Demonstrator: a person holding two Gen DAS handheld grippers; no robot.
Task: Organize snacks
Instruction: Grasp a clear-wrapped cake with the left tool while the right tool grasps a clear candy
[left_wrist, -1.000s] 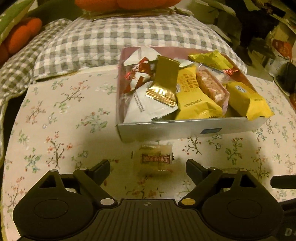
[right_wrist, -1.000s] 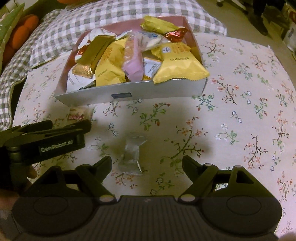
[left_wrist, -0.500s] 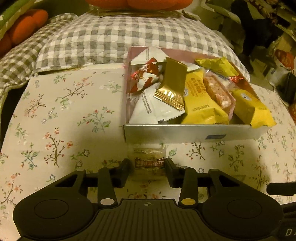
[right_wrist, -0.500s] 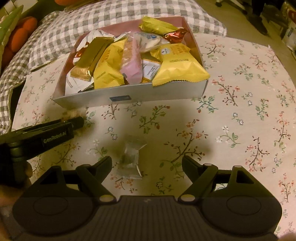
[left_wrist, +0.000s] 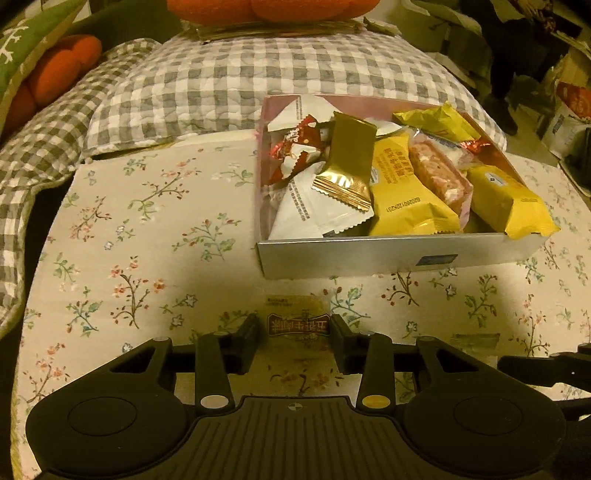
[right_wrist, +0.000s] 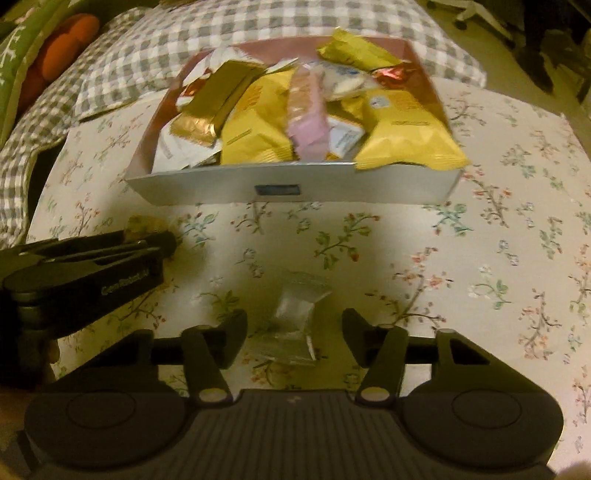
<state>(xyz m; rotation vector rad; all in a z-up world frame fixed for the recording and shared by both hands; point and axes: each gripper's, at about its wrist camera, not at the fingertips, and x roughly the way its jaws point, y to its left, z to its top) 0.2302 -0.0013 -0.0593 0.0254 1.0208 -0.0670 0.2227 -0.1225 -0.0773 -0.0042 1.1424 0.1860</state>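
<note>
The left claw (left_wrist: 298, 334) is closed on a small pale candy (left_wrist: 297, 326) with a dark red label — both fingers press its sides, and it lies on the flowered cloth (left_wrist: 140, 229) just in front of the silver box (left_wrist: 399, 254). From the right wrist view the same claw (right_wrist: 155, 243) comes in at the left edge, with the candy's yellowish end (right_wrist: 142, 225) poking out past its tips.

The right claw (right_wrist: 293, 325) has just been closing and now stands partly open around a clear wrapped sweet (right_wrist: 295, 317) lying on the cloth (right_wrist: 480, 240); gaps show on both sides, so its fingers do not touch the sweet.

The box (right_wrist: 332, 188) is piled with snacks — yellow packets (left_wrist: 406, 192), a gold one (left_wrist: 349, 166), a white one (left_wrist: 310, 210) and a pink bar (left_wrist: 436, 170). Behind it lies a grey checked quilt (left_wrist: 221, 85).
</note>
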